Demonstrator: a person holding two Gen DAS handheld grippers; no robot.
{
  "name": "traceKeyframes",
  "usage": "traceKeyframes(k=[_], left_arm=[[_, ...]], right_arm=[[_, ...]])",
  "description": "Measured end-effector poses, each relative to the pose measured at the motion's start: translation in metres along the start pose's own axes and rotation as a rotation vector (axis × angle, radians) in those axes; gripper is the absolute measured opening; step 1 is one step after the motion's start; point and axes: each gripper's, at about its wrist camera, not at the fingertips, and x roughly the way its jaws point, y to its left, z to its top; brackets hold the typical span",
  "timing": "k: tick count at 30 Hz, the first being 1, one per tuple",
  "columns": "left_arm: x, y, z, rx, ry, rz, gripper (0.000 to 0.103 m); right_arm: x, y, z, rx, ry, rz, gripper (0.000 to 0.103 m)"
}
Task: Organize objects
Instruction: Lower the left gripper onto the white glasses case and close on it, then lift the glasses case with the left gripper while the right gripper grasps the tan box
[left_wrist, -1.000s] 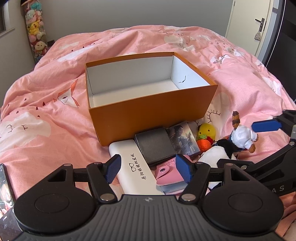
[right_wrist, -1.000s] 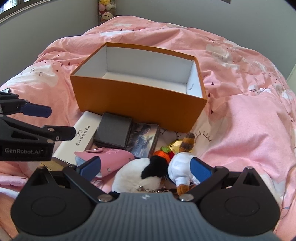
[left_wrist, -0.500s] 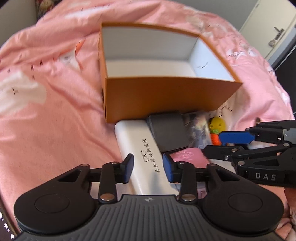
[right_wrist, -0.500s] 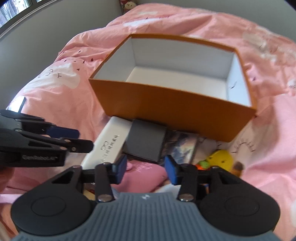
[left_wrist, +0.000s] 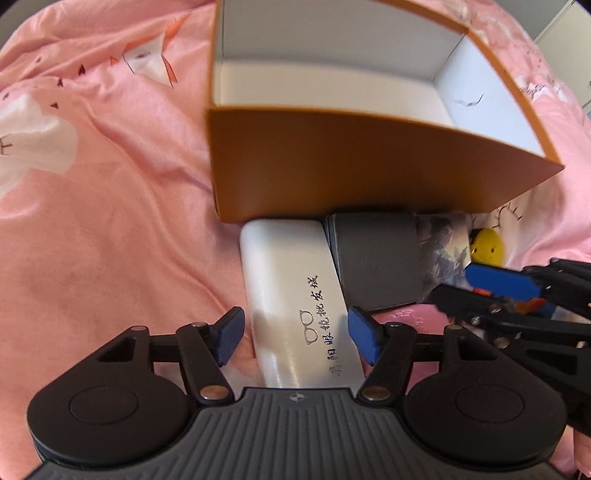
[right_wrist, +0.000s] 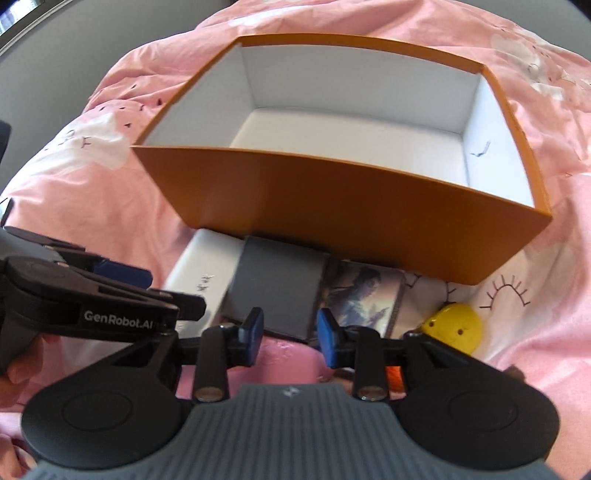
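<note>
Pink duvet (right_wrist: 122, 192) with white cartoon prints covers bed, fills most of both views. Grey wall (right_wrist: 92, 40) behind bed. Sliver of window (right_wrist: 22, 16) top left, possibly daylight source. Pale door (left_wrist: 570, 22) at right edge, blurred.

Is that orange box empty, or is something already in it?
Empty: the orange box shows only bare white floor and walls inside.

box (right_wrist: 332, 206): orange, white inside; glasses case (left_wrist: 291, 295): white; wallet (right_wrist: 277, 291): dark grey; bedspread (left_wrist: 92, 221): pink, patterned
</note>
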Motion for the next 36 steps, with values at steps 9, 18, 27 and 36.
traceKeyframes(k=[9,18,27,36], left_arm=[[0.020,-0.015,0.000,0.059,0.037,0.074,0.080],[0.006,-0.008,-0.007,0.071,-0.008,0.039,0.076],[-0.044,0.000,-0.019,0.096,-0.140,0.043,0.072],[-0.078,0.011,-0.032,0.082,-0.190,0.006,0.071]], right_arm=[[0.003,-0.016,-0.002,0.039,-0.009,0.009,0.042],[0.002,-0.013,-0.006,0.015,0.014,0.049,0.042],[-0.027,0.019,-0.010,-0.131,0.035,0.203,0.042],[-0.034,0.075,-0.029,-0.484,0.159,0.367,0.042]])
